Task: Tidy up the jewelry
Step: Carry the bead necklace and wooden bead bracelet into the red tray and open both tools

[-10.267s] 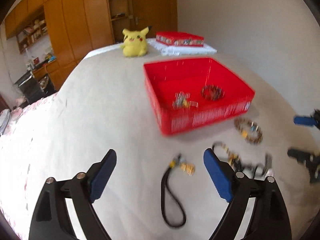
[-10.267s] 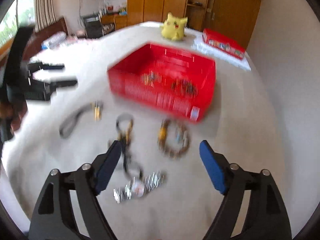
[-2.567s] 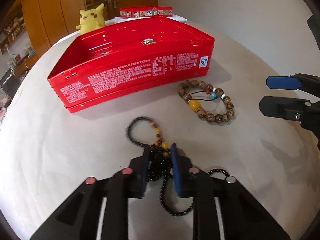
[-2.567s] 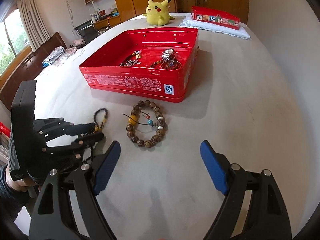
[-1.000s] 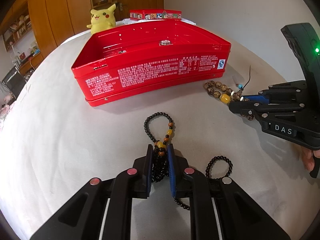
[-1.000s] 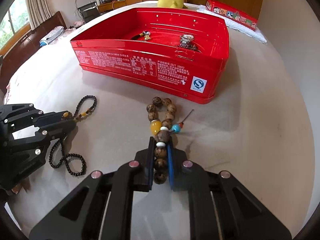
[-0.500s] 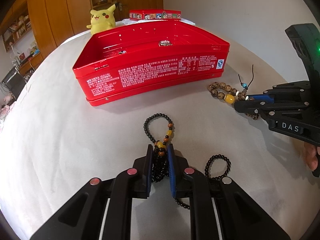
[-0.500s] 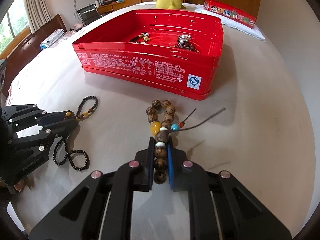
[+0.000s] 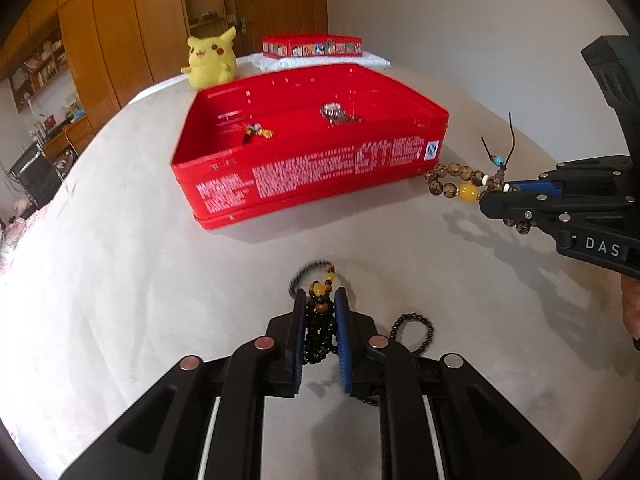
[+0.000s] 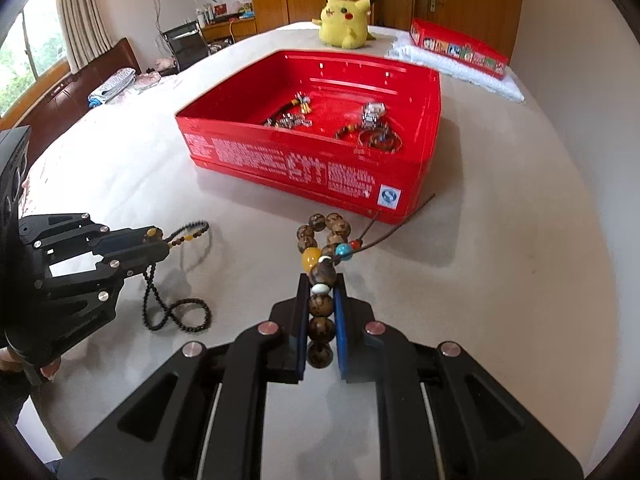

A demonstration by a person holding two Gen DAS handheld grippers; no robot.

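Observation:
A red tin box [image 9: 304,184] stands on the beige bed cover, also in the right wrist view [image 10: 304,172]; a watch and several bracelets lie inside it. My left gripper [image 9: 320,300] is shut on a black bead necklace [image 9: 320,320], lifted off the cover with a loop hanging down [image 10: 176,316]. My right gripper [image 10: 320,284] is shut on a brown wooden bead bracelet [image 10: 320,304] with a yellow bead, held above the cover near the box's front right corner; it also shows in the left wrist view [image 9: 456,180].
A yellow Pikachu plush [image 9: 210,60] sits behind the box. A flat red printed box [image 9: 312,46] lies on a white towel at the back. A white wall runs along the right. Wooden wardrobes stand behind.
Both grippers have risen with their beads. The black necklace has left the cover and hangs. The brown bracelet is higher, and more of the box's inside shows.

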